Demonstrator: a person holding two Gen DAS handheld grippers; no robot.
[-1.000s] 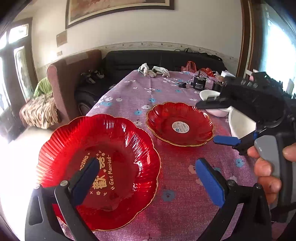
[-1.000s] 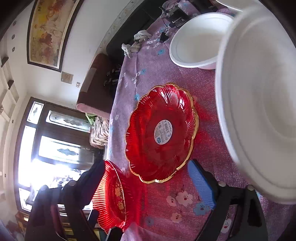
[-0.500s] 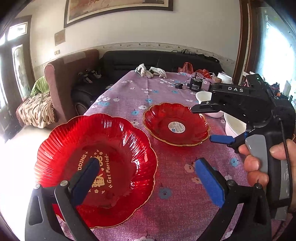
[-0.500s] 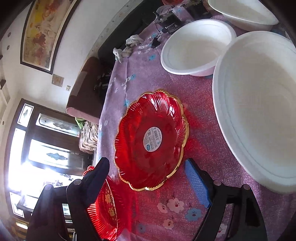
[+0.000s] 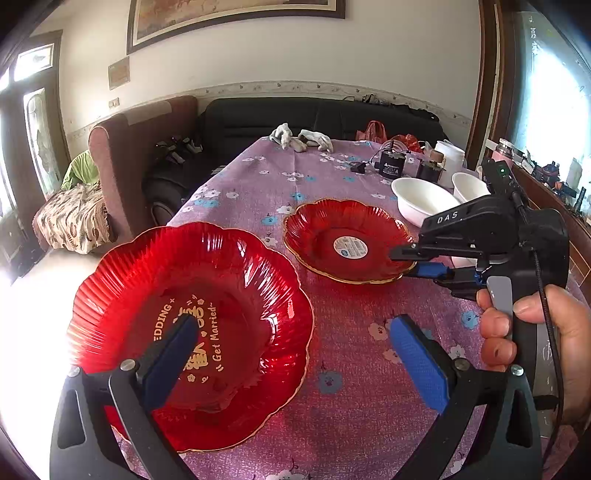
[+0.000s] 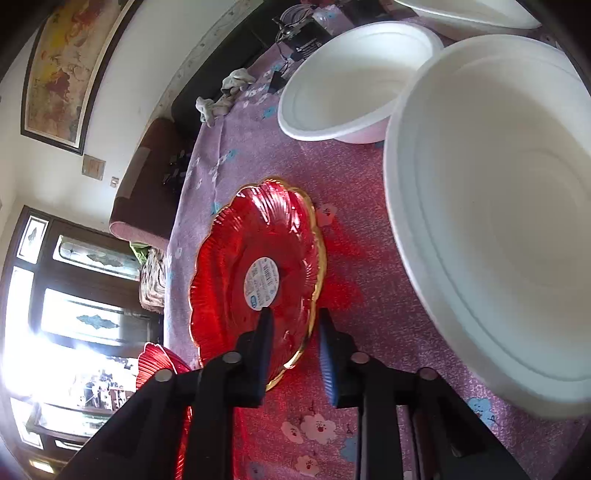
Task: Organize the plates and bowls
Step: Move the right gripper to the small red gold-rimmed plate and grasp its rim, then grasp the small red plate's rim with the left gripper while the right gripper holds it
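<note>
The right hand-held gripper (image 6: 293,325), just closing, clamps the smaller red plate's (image 6: 229,266) rim.

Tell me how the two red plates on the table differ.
The near red plate carries gold lettering; the far red plate has a round white sticker at its centre. The near plate lies under the open left gripper, untouched; the far plate's rim sits between the right gripper fingers, which have just been closing. Both are scalloped, ribbed and gold-edged.

A home living room is showing here: a table (image 5: 332,177) under a purple flowered cloth is standing in front of a black sofa (image 5: 317,118), a brown armchair (image 5: 136,155) is sitting beside it, and a framed painting (image 5: 236,14) is hanging above the sofa.
</note>
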